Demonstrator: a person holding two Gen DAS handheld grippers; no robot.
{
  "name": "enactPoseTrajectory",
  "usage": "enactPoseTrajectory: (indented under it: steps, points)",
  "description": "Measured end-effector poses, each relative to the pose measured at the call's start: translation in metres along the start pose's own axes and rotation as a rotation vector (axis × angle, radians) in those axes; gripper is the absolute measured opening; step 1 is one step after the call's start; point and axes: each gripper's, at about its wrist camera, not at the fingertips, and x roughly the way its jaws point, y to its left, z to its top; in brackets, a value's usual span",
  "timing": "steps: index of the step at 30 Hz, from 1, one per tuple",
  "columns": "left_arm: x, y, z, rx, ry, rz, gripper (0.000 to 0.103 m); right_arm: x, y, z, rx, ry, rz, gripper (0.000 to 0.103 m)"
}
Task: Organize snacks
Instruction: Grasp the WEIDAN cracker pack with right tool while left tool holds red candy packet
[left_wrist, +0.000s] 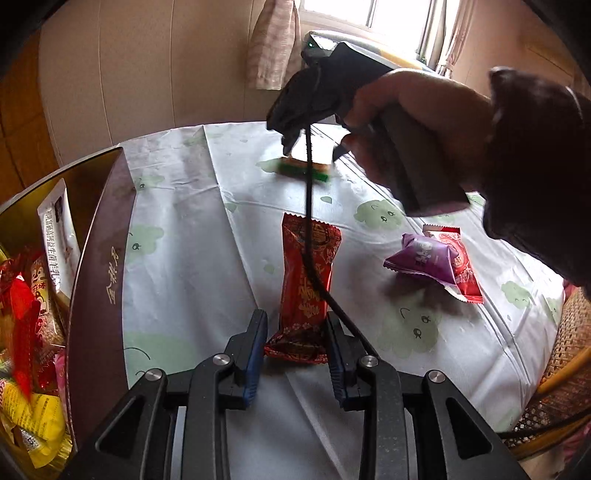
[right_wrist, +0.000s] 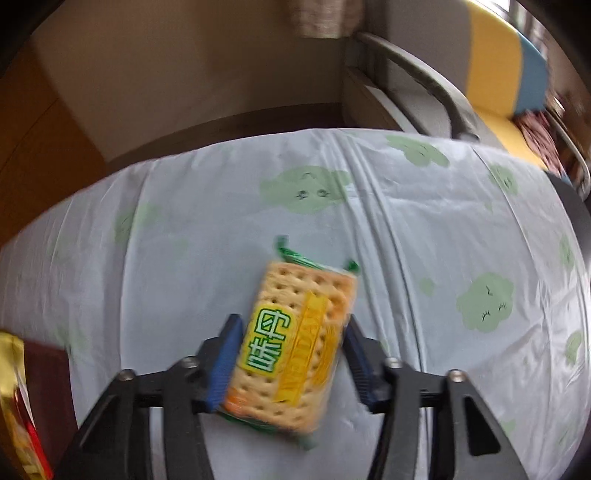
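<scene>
Filling already, the dark gold-lined box (left_wrist: 99, 280) at the worktop's left edge holds many packets. Left gripper (left_wrist: 297, 347) jaws clamp the long red foil snack (left_wrist: 308, 280); right gripper (right_wrist: 291, 354) jaws straddle the green-edged cracker packet (right_wrist: 291, 343) mid-worktop, grip uncertain. Purple and red pouches (left_wrist: 430, 260) near the right edge remain.

right claw (right_wrist: 291, 345) | astride cracker pkt (right_wrist: 295, 343) | on cloud-print tablecloth (right_wrist: 184, 240)

walls (left_wrist: 184, 66): beige panels | window (left_wrist: 369, 14): bright daylight, curtain (left_wrist: 273, 48) | chair (right_wrist: 495, 62): yellow-blue | wicker seat (left_wrist: 569, 354)
</scene>
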Motion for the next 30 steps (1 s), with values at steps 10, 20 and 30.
enactPoseTrajectory:
  steps: [10,20,30]
  points:
    - [-0.003,0.003,0.001,-0.015,0.004,0.006,0.031,-0.04,-0.013,-0.069,-0.245,0.025,0.085,0.047]
    - [-0.066,0.018,0.011,-0.068,-0.079,0.031,0.016,-0.03,-0.033,-0.084,-0.184,0.009,0.101,0.048]
    - [-0.082,0.046,0.017,-0.087,-0.028,-0.037,0.032,-0.031,-0.031,-0.09,-0.187,-0.023,0.099,0.048]
